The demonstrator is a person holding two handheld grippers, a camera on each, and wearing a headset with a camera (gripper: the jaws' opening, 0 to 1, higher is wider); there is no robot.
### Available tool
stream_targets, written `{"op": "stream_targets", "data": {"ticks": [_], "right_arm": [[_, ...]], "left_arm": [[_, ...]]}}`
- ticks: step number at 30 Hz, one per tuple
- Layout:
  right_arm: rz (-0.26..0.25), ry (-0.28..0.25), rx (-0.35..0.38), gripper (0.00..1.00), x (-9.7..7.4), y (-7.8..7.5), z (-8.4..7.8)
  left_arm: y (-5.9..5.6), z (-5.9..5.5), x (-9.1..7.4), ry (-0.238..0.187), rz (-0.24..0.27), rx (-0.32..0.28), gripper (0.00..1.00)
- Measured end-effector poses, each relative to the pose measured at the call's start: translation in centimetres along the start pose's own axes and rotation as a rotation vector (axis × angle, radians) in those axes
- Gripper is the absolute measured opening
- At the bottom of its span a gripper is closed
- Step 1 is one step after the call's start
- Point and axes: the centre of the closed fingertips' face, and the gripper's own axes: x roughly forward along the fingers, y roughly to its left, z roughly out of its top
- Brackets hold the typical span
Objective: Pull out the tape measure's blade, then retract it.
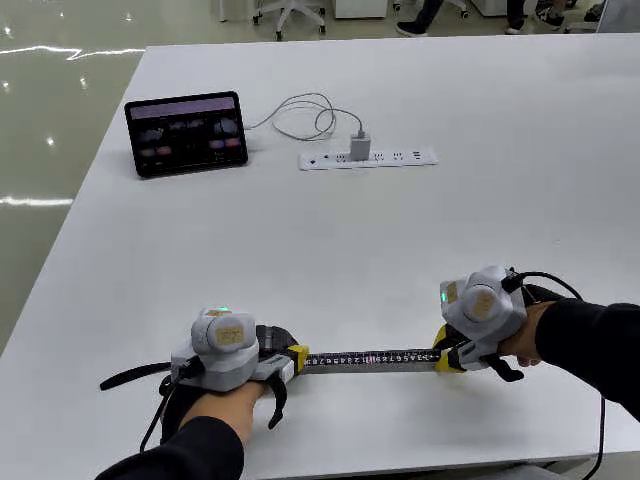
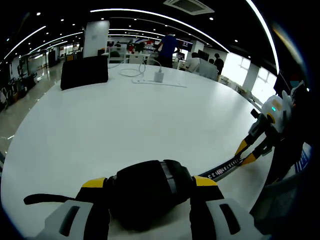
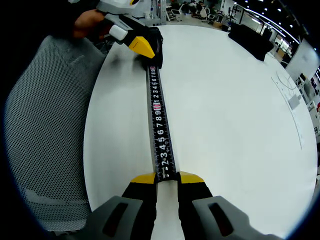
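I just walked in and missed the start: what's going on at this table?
A person works a hand-held gripper in each hand at a white table. The left hand-held gripper clamps the black tape measure case; the right hand-held gripper pinches the tip of the blade, which is drawn out flat between them. A tablet and a power strip lie farther back.

1. The bench [image 1: 400, 250] is plain white, with no pattern.
2. The tape measure case [image 2: 150, 200] is black. Its blade [image 3: 160, 125] is dark with white numerals and one red mark.
3. The left gripper [image 2: 150, 182] and right gripper [image 3: 167, 178] are pale grey, with yellow-tipped jaws.
4. The tablet [image 1: 187, 133] is black, its dark screen showing purple and pink tiles.
5. Beside the tablet, the power strip [image 1: 380, 158] and charger [image 1: 359, 147] are white.
6. The chair [image 3: 45, 130] is grey mesh.
7. The sleeve [image 1: 600, 350] is black.
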Motion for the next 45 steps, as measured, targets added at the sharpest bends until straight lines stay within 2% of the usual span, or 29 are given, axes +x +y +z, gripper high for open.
{"op": "stream_targets", "data": {"ticks": [34, 45], "right_arm": [[0.002, -0.029, 0.009, 0.11, 1.0, 0.2, 2.4], [0.016, -0.054, -0.007, 0.11, 1.5, 0.5, 4.4]], "left_arm": [[0.0, -0.1, 0.1, 0.004, -0.005, 0.003, 0.61], [0.0, 0.0, 0.0, 0.002, -0.004, 0.005, 0.61]]}}
